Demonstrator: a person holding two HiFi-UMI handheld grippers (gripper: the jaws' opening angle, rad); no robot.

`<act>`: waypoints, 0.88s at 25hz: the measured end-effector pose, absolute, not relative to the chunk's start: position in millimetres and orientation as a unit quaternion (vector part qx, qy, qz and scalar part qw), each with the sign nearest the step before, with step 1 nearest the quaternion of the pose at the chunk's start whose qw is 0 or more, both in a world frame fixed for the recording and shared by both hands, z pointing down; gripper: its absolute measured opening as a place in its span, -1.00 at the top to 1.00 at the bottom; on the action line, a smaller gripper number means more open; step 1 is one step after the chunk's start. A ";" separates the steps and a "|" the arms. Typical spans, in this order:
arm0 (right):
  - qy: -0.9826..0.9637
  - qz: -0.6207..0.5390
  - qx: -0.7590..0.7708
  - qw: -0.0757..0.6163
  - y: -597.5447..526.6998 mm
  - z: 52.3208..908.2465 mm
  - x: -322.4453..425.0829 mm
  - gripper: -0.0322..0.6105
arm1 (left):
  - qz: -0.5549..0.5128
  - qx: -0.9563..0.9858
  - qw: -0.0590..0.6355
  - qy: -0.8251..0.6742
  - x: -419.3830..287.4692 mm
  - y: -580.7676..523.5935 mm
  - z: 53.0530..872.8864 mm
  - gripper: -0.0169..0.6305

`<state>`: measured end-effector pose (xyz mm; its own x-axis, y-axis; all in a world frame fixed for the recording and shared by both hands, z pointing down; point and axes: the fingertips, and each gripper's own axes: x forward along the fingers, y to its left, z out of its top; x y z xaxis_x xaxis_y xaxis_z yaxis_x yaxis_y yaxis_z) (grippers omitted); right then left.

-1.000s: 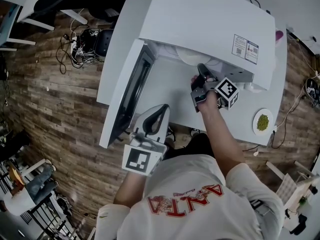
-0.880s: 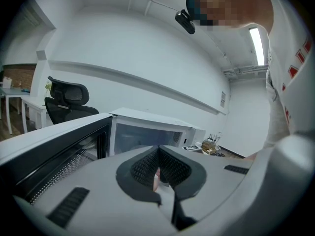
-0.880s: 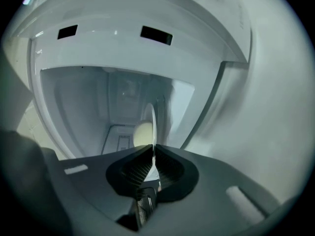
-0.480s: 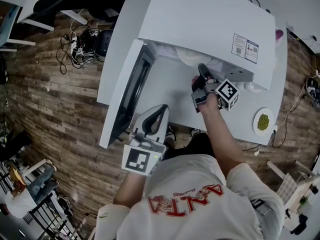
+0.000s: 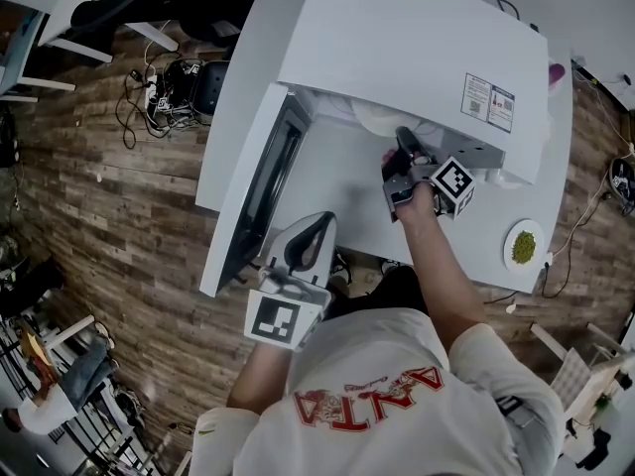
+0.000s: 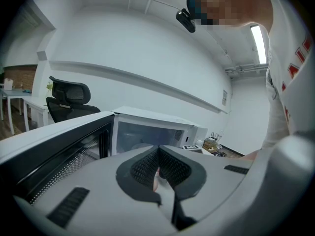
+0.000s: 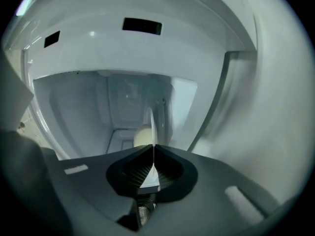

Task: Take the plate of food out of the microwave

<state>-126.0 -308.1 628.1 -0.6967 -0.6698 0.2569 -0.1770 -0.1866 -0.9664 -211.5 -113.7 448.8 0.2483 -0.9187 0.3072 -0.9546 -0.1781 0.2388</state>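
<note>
The white microwave (image 5: 397, 38) stands with its door (image 5: 260, 181) swung open to the left. My right gripper (image 5: 400, 139) reaches into the opening, where the white plate (image 5: 369, 117) peeks out under the top edge. In the right gripper view the plate's thin rim (image 7: 151, 124) runs edge-on between the pads of the right gripper (image 7: 153, 154), whose jaws are closing on it. A pale lump of food (image 7: 141, 137) lies on the plate behind them. My left gripper (image 5: 310, 228) hangs in front of the door, shut and empty (image 6: 160, 168).
A small plate with green food (image 5: 522, 243) sits on the table to the right of the microwave. Cables (image 5: 164, 77) lie on the wooden floor at the left. A black office chair (image 6: 69, 100) stands beyond the open door (image 6: 54, 151).
</note>
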 end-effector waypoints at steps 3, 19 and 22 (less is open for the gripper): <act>0.621 -0.682 -0.336 0.193 -308.8 621.9 -126.0 0.87 | 0.047 0.766 0.192 -0.611 -211.1 -114.7 448.3 0.92; 0.647 -0.660 -0.311 0.220 -299.2 597.5 -116.9 0.87 | 0.044 0.766 0.186 -0.614 -209.5 -110.2 443.1 0.92; 0.650 -0.659 -0.305 0.223 -290.1 589.8 -111.5 0.87 | 0.039 0.767 0.181 -0.614 -209.2 -108.2 438.8 0.92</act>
